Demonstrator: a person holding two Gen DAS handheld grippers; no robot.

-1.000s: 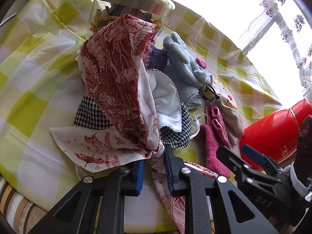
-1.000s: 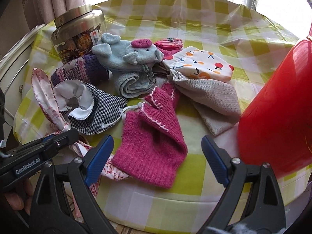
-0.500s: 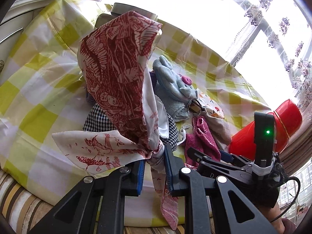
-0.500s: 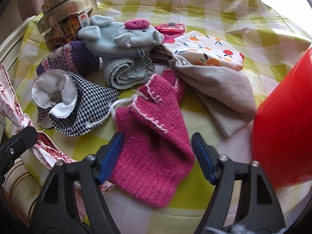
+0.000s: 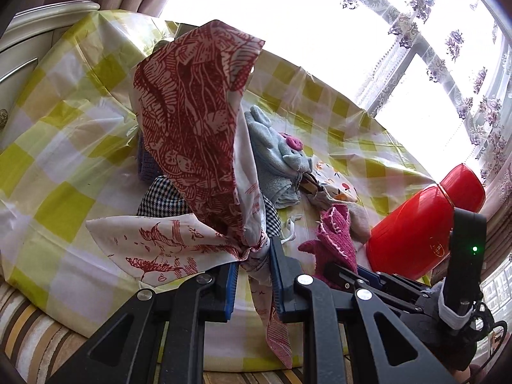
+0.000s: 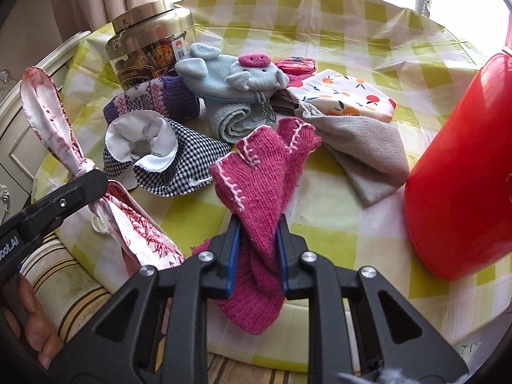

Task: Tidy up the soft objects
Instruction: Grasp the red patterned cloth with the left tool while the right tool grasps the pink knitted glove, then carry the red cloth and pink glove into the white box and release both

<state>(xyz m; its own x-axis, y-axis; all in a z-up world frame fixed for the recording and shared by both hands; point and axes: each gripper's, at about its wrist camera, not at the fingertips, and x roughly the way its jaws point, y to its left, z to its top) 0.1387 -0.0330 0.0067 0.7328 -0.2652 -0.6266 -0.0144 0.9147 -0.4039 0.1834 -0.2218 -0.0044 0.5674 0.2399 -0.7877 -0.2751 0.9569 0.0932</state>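
Left wrist: our left gripper (image 5: 252, 272) clamps red-print cloth (image 5: 195, 121) at knot, long axis rising far-left, lifted above worktop (image 5: 57, 166).

Right wrist: our right gripper (image 6: 257, 249) pinches pink knit mitten (image 6: 256, 185) near edge, cuff hanging nearward; remaining pile lies farther.

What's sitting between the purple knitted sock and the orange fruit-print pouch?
In the right wrist view, the light blue plush elephant lies between them, above a rolled blue towel.

Red-and-white printed scarf (image 5: 195, 134) is raised, bunched at its knot; pink knit mitten (image 6: 262, 198) is lifted off the heaped soft items (image 6: 230, 96).
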